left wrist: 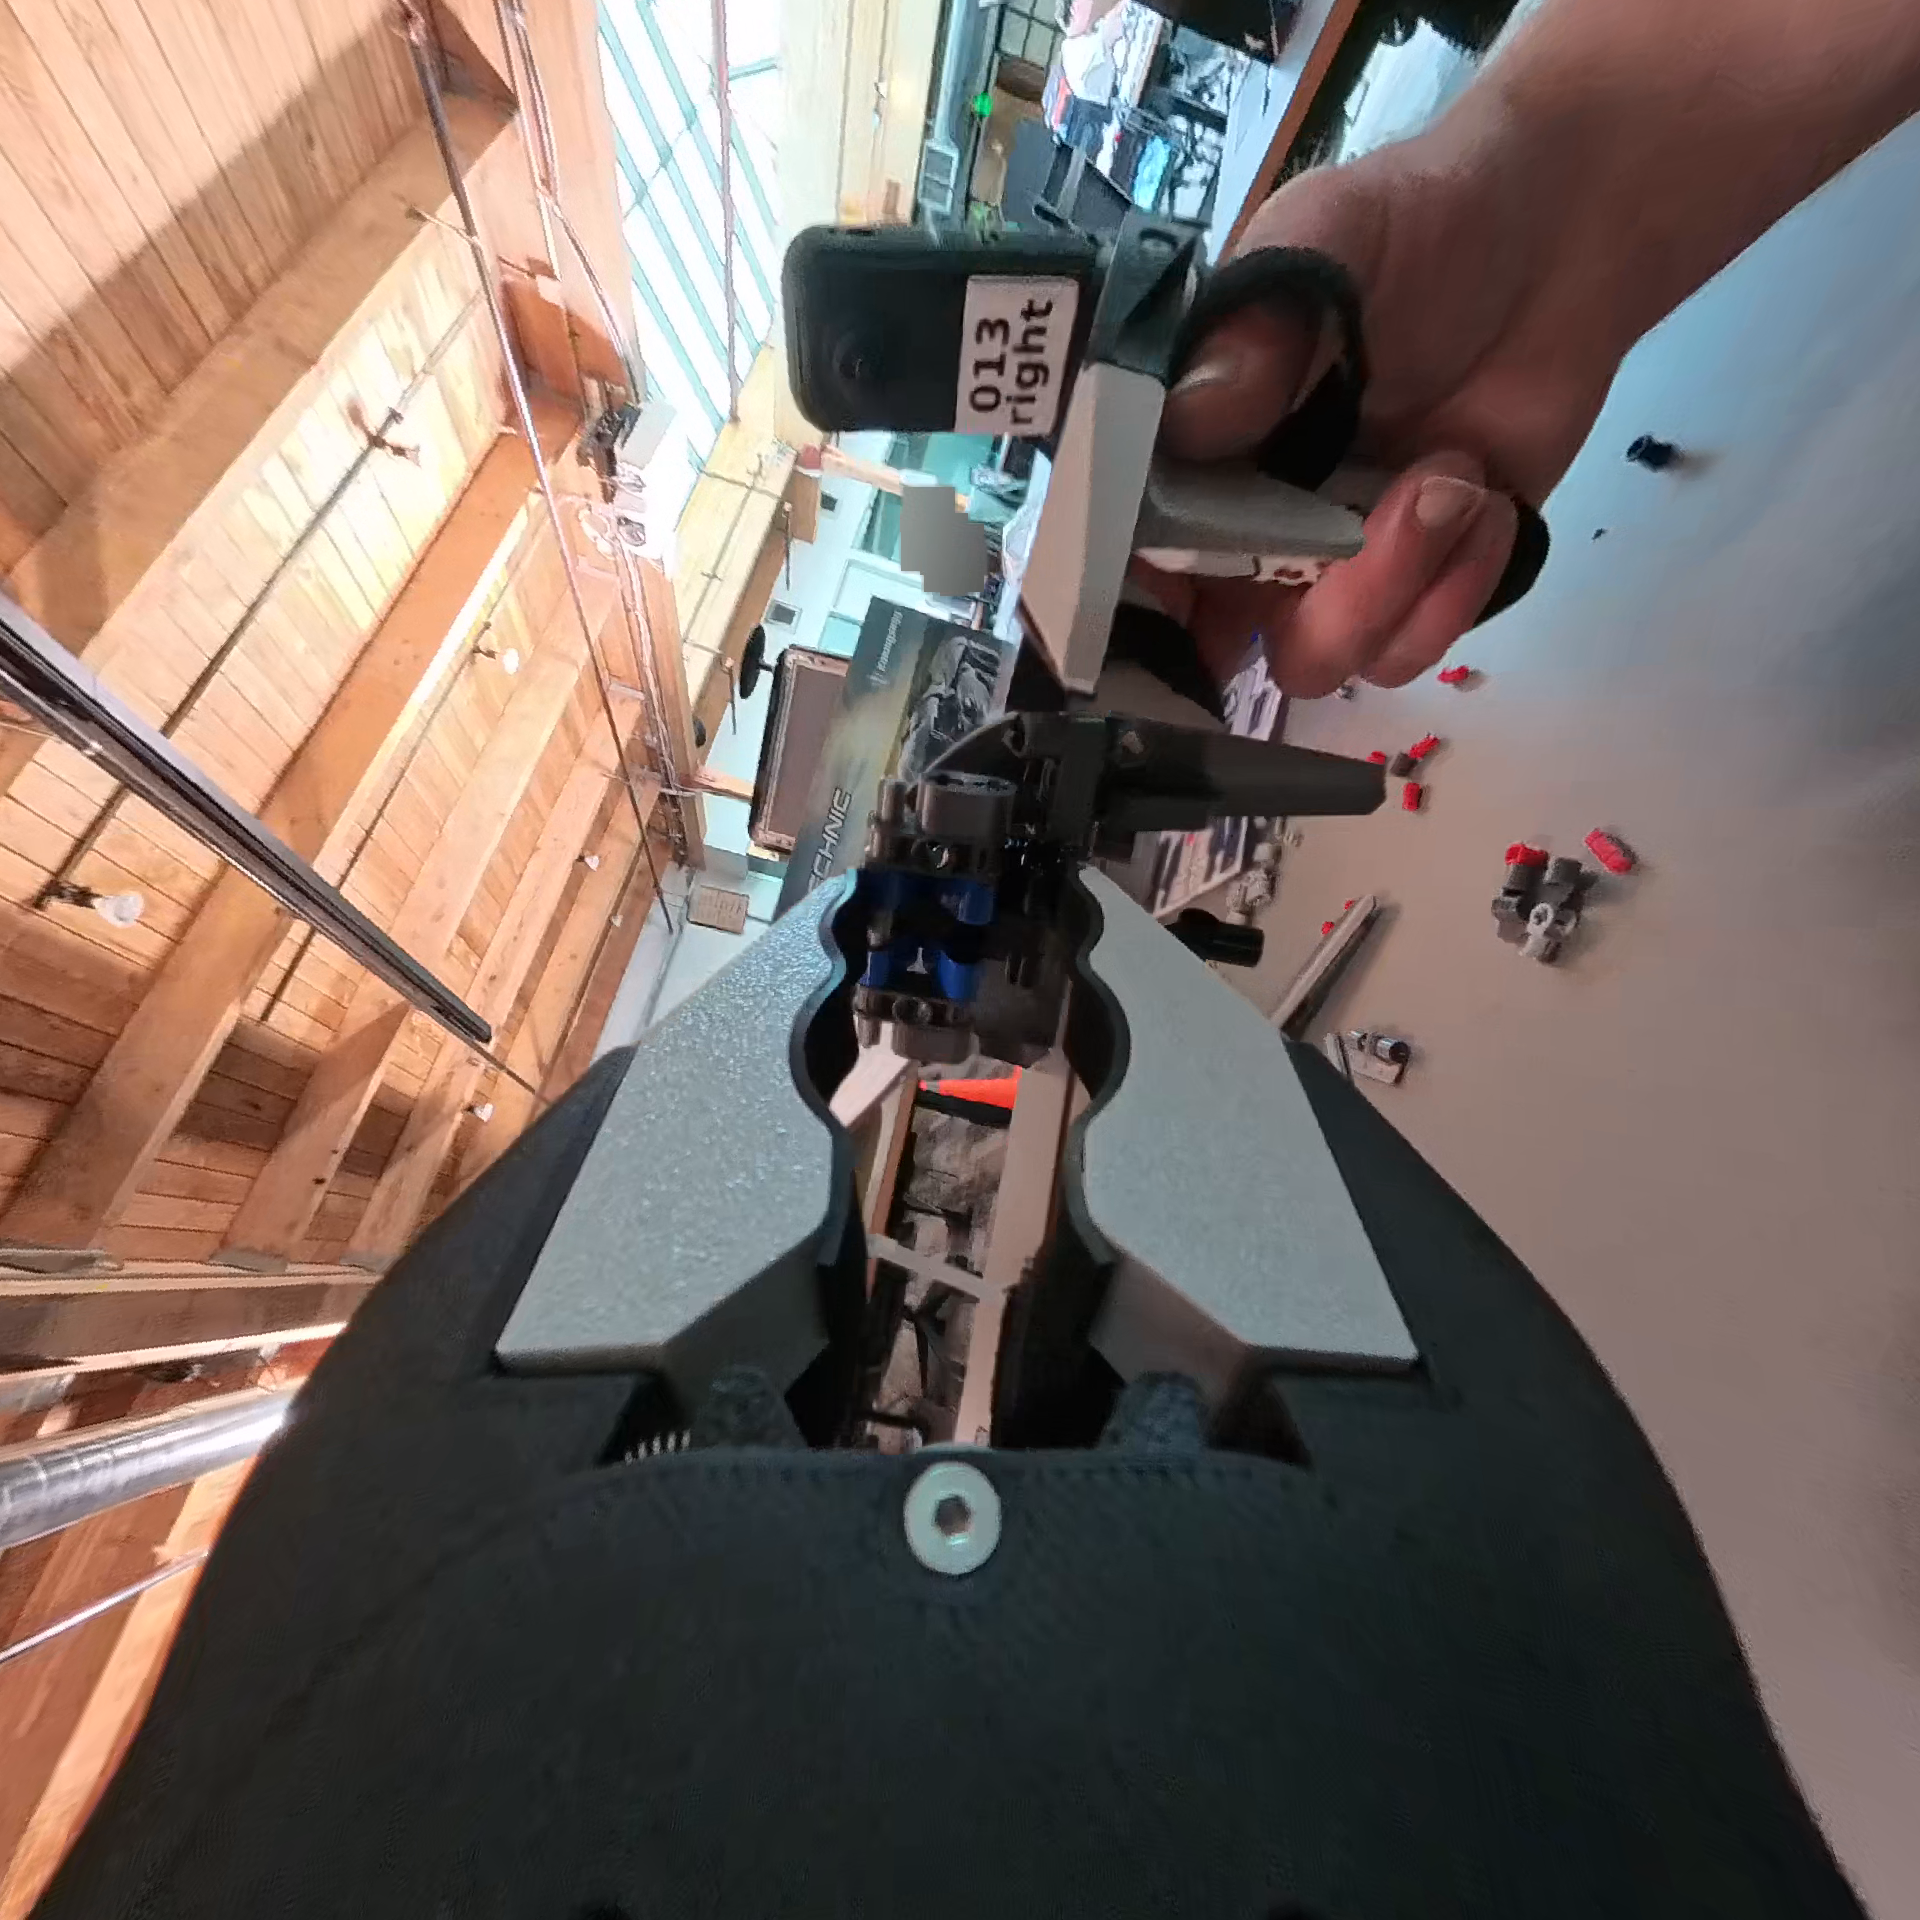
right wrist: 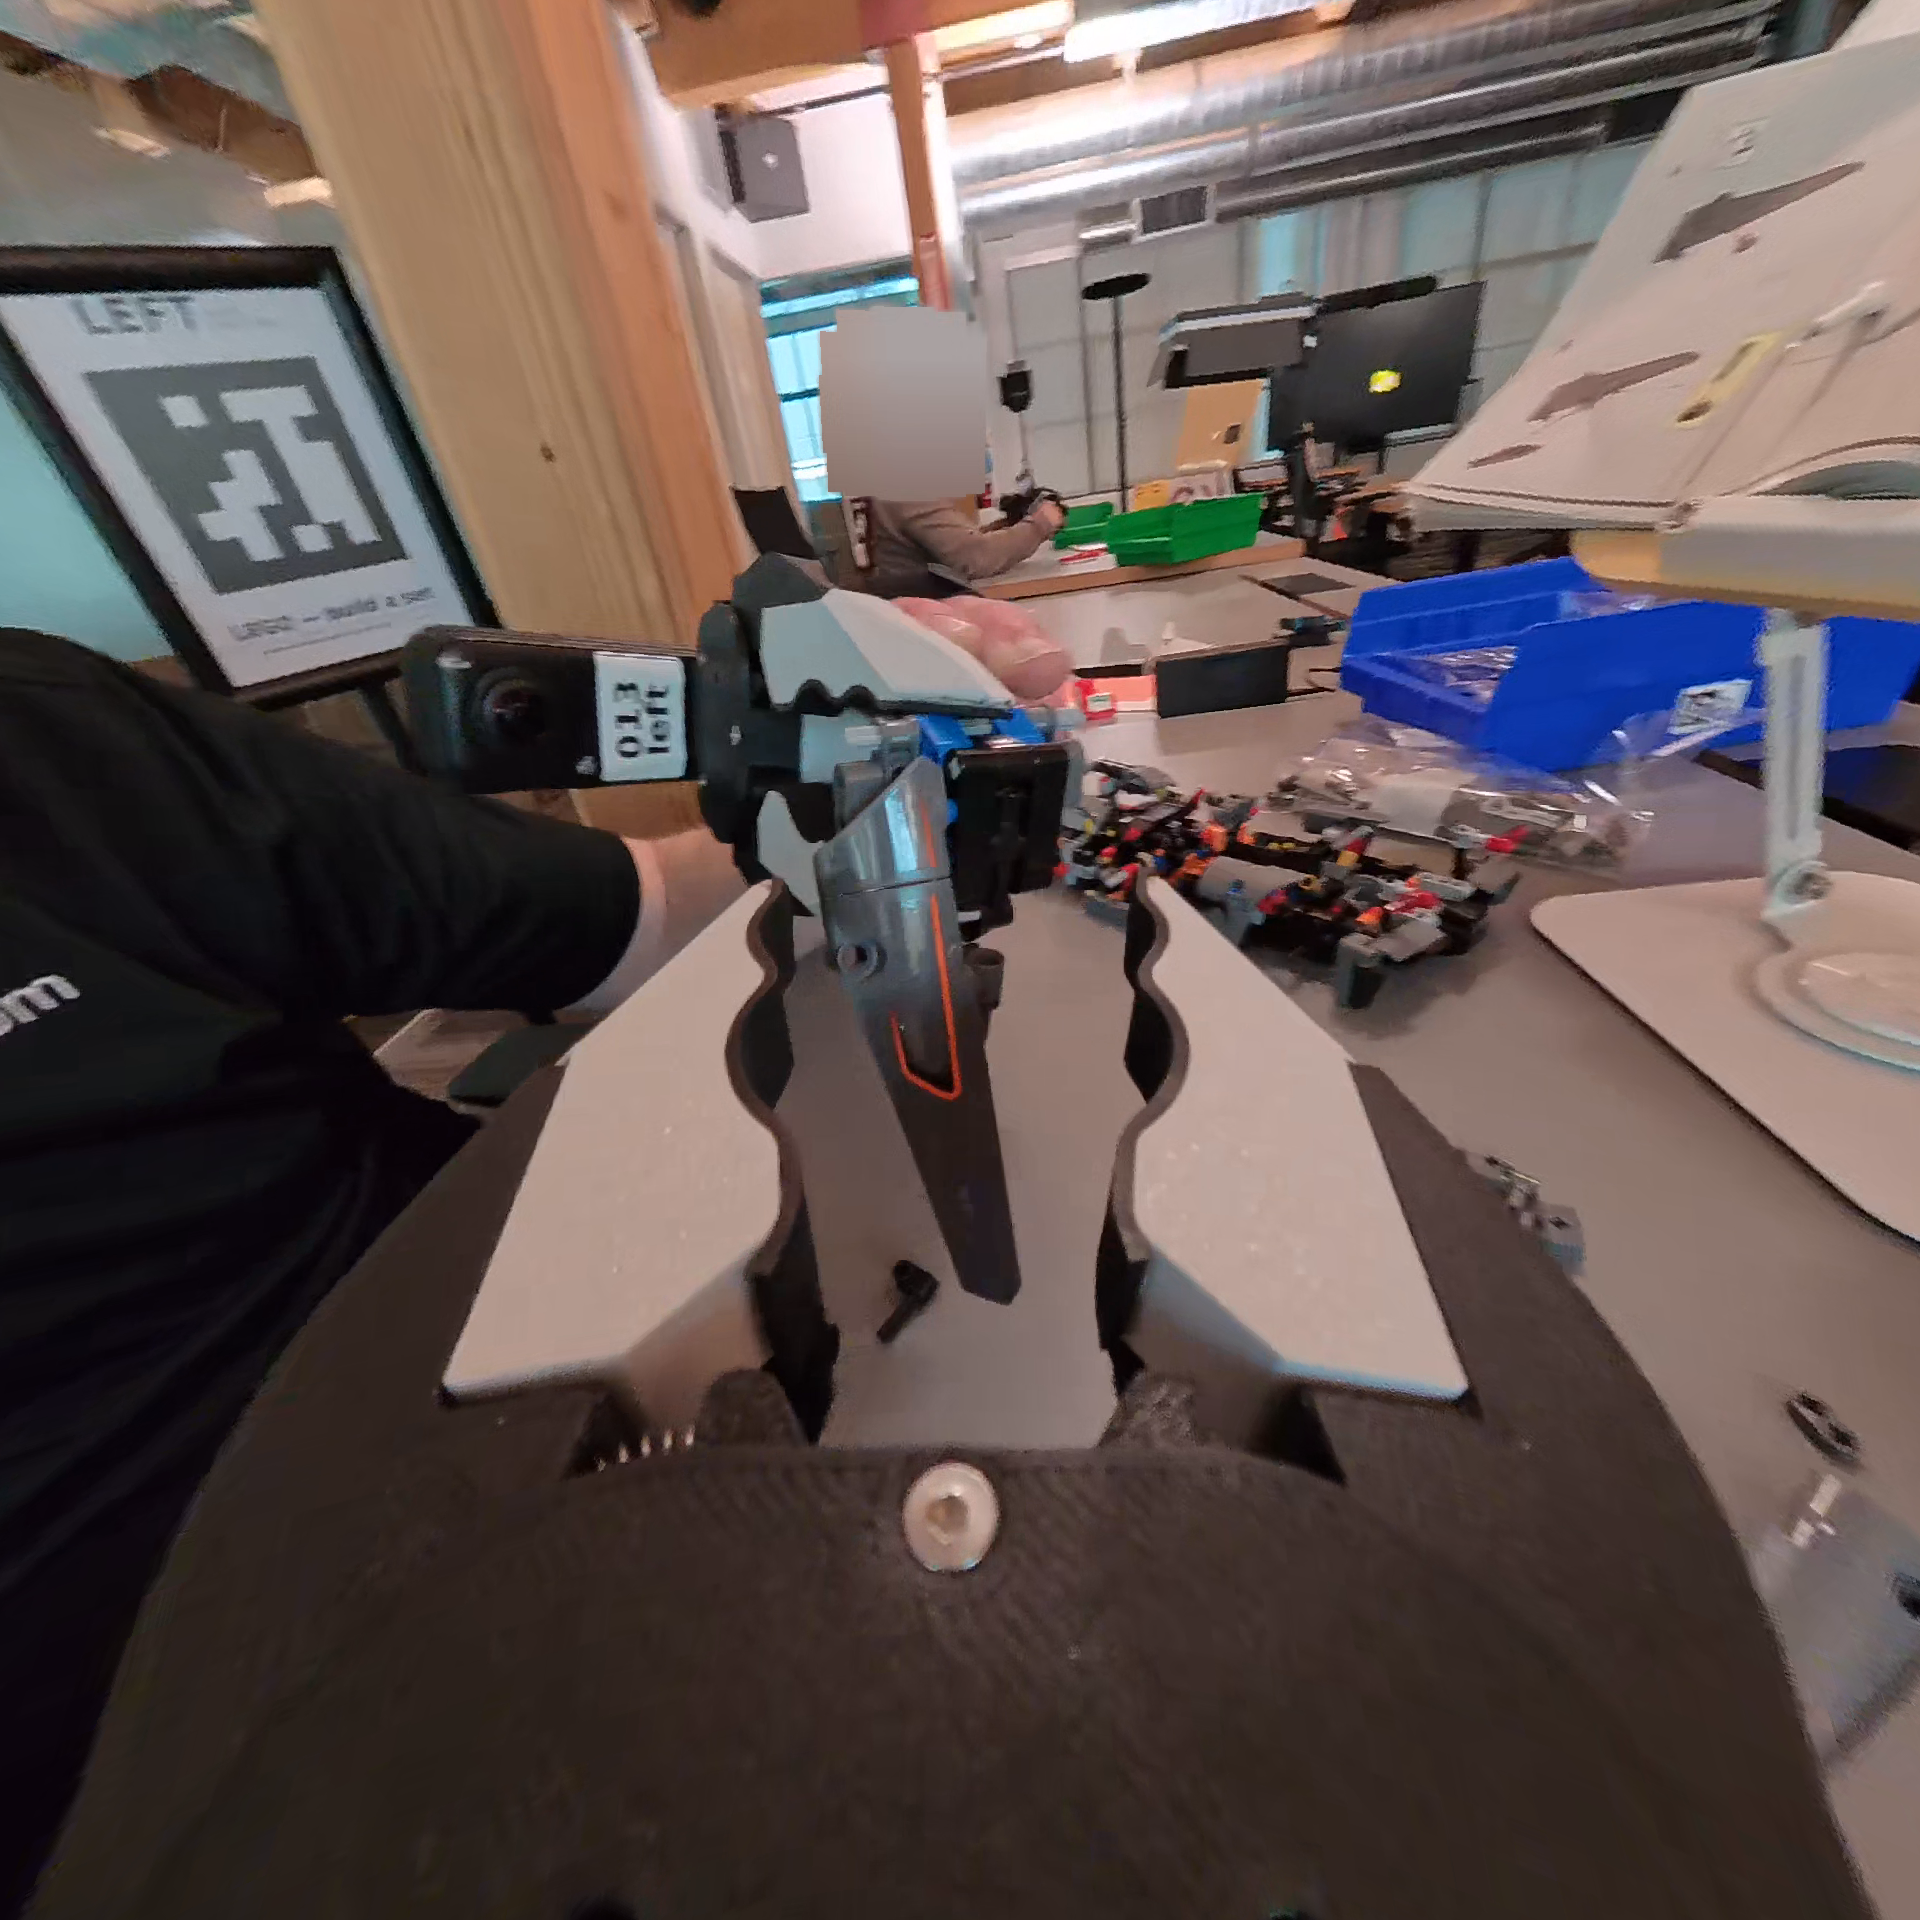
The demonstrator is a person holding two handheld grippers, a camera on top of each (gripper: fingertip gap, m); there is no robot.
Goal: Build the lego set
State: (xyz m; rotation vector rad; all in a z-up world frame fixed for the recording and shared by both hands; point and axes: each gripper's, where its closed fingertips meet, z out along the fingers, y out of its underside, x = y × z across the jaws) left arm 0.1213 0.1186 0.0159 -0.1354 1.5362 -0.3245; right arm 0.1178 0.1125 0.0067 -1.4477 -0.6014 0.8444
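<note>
- Far left in the right wrist view there's a framed marker board leaning by a wooden post, behind a black sleeve.
- Left gripper comes in sideways, jaws pinching the lego sub-assembly at its blue and grey block, up off the desk.
- A dark pointed panel with an orange line hangs off that piece, dropping between the right gripper's fingers. Those jaws are spread wide, not touching it.
- Tiny black pin lies on the desk below the panel tip.
- Further right: the half-built chassis, a clear bag of parts, a blue bin, and the instruction booklet on its stand.
- Left wrist view: red pins scattered around a small grey cluster.
</note>
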